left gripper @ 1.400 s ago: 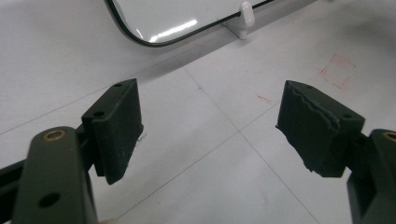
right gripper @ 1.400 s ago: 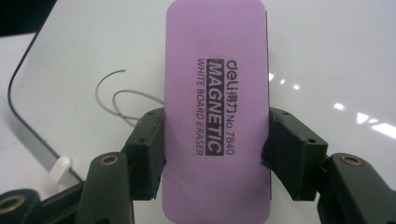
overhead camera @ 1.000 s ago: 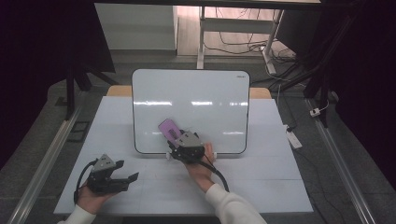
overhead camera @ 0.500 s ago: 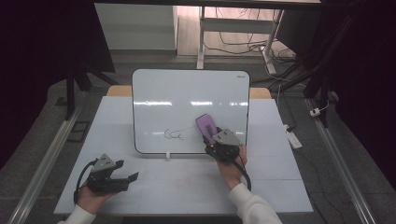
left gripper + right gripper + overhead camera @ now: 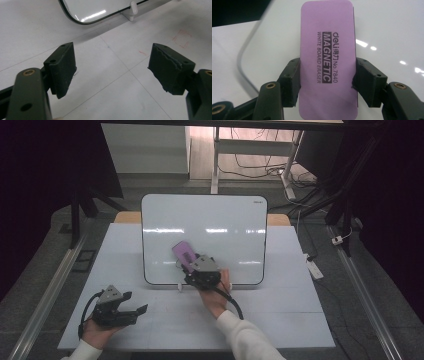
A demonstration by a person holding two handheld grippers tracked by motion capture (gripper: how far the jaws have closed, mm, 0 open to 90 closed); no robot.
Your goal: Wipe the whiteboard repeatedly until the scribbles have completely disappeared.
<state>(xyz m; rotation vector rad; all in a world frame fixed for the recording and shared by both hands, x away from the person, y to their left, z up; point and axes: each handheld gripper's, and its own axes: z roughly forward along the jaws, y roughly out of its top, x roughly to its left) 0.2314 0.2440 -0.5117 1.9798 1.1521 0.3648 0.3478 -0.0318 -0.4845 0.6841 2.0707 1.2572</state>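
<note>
Eraser (image 5: 328, 60): light, stiff flat block, smooth faces likely slippery; best pinched across long edges. Pink-purple, rounded corners, black print. Right gripper (image 5: 196, 267) jaws clamped on its sides, held against whiteboard (image 5: 225, 225) lower middle. Left gripper (image 5: 131, 312) jaws wide apart, empty, over worktop (image 5: 280, 315)

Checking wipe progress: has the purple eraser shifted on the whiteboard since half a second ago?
Yes. The eraser, clamped in the right gripper, swept left from the whiteboard's lower right toward its lower middle.

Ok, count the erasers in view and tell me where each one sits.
1. The purple eraser is clamped between the fingers of the right gripper, held against the lower middle of the whiteboard. None lies elsewhere on the table.
</note>
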